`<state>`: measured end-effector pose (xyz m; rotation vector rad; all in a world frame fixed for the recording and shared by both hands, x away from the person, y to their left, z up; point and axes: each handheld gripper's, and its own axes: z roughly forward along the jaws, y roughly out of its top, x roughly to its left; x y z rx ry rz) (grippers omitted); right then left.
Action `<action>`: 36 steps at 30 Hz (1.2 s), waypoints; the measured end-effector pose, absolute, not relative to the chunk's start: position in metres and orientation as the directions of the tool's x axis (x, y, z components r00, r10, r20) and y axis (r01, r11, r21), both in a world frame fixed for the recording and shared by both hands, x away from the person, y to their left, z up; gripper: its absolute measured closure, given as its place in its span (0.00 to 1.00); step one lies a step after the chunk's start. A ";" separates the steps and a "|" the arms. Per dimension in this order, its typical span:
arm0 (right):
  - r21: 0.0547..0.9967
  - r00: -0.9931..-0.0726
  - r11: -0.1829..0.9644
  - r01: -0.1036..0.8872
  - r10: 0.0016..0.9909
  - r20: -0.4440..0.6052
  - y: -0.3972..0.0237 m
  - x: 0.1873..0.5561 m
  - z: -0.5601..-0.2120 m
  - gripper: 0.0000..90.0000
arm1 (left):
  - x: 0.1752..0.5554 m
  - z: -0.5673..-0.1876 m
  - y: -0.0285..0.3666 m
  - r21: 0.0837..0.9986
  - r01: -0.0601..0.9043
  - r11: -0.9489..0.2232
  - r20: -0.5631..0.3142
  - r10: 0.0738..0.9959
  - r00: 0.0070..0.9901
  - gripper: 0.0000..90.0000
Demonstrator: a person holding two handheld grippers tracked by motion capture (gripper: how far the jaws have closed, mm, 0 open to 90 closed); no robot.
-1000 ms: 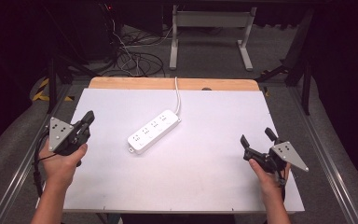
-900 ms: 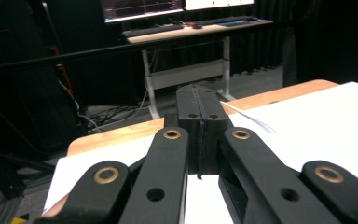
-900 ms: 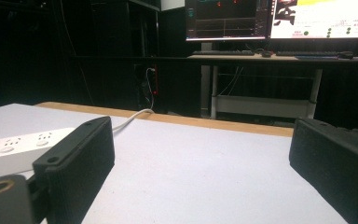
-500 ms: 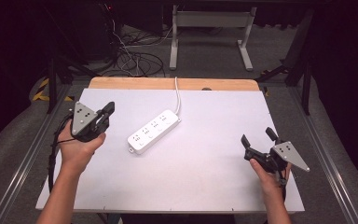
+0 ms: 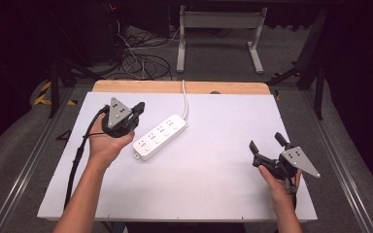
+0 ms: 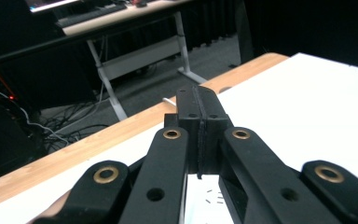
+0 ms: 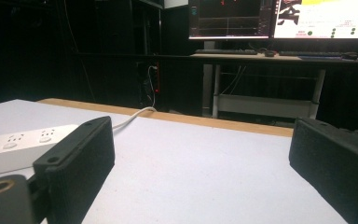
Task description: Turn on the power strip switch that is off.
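Object: we see a white, long, rigid plastic power strip [image 5: 159, 136] with a row of sockets on its top face, lying flat and slantwise on the white worktop [image 5: 213, 184], left of centre.
Cord: a white cable [image 5: 185, 95] leaves the strip's far end and runs off over the wooden back edge [image 5: 175, 87] of the worktop.
Left gripper: the left gripper [image 5: 137, 109] hangs just beside the strip's near-left end, apart from it; in the left gripper view its fingers [image 6: 189, 105] are pressed together with nothing between them.
Right gripper: the right gripper [image 5: 267, 144] sits well apart from the strip, near the worktop's right edge; in the right gripper view its fingers [image 7: 81, 154] stand spread wide and empty.
Handling, judged: we expect a stiff, fairly light body that will not flex; its smooth shell may slip under a shallow pinch.
Cable effect, judged: the cord will likely drag and swing the far end when the strip is lifted or slid.
Where to hold, judged: we would grip across the narrow width, on the two long side walls, near the middle, avoiding the socket face and the cord end.
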<state>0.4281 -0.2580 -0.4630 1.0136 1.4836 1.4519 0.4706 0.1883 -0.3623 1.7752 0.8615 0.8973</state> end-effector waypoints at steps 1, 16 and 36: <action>1.000 -0.352 0.018 0.008 0.936 -0.014 -0.258 0.428 -0.463 0.08 | 0.473 -0.364 0.184 0.930 0.172 -0.325 0.204 0.845 0.494 1.00; 1.000 -0.352 0.015 0.009 0.936 -0.011 -0.260 0.428 -0.463 0.08 | 0.505 -0.393 0.138 0.865 0.247 -0.437 0.233 0.785 0.574 1.00; 1.000 -0.364 0.019 0.017 0.931 -0.012 -0.253 0.429 -0.463 0.08 | 0.548 -0.446 0.111 0.748 0.424 -0.511 0.204 0.785 0.585 1.00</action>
